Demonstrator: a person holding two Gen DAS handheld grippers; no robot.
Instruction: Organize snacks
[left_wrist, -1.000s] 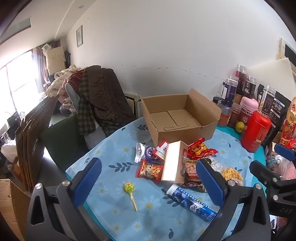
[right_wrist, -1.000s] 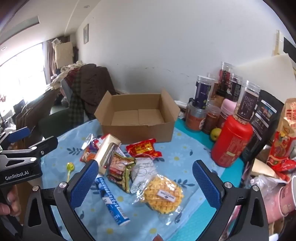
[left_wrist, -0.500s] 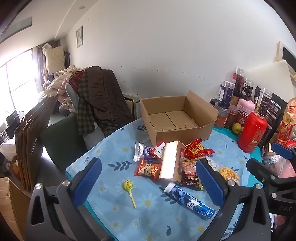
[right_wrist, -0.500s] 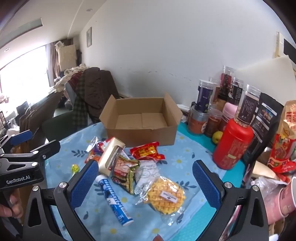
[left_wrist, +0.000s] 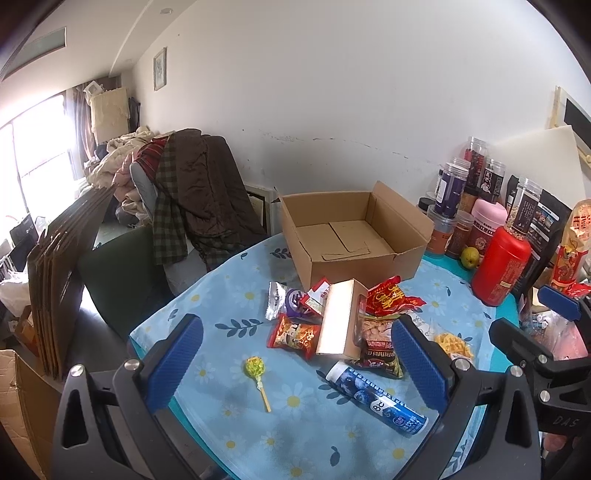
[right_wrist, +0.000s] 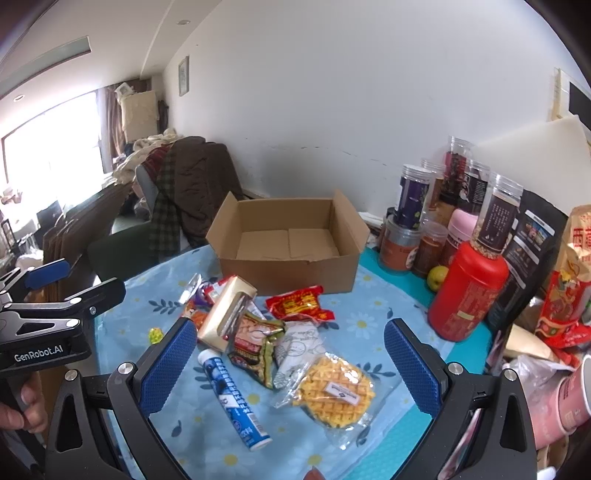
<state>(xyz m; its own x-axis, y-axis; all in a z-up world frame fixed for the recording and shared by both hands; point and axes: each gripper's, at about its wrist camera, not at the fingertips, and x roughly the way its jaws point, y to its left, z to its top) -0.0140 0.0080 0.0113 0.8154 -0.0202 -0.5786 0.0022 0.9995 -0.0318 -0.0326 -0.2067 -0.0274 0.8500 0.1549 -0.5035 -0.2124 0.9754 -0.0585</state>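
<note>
from the left wrist view, my left gripper (left_wrist: 295, 363) hangs above the near edge of the flowered tablecloth (left_wrist: 207, 306), jaws spread wide and holding nothing. low in the centre of that frame lies the lollipop (left_wrist: 255, 369), alone on the cloth, apart from the pile. right of it sits the red snack packet (left_wrist: 293, 335), touching the gold box (left_wrist: 338, 321), then the blue tube (left_wrist: 376, 400) toward the lower right. the cardboard box (left_wrist: 354, 236) stands open above the pile, in the middle of the frame, with nothing inside that i can see.

in the right wrist view, my right gripper (right_wrist: 290, 365) is likewise wide open and empty, looking down on the heap: blue tube lower left of centre, a dark peanut-type bag (right_wrist: 255, 349) at centre, the waffle pack (right_wrist: 334, 393) lower right of centre. the red canister (right_wrist: 467, 291) and jars fill the right side (not my concern, i think).

i judge this is the very start: choosing a first snack. the next move calls for lowering one gripper over a loose item and closing on it without dragging its neighbours, then carrying it to the box.
</note>
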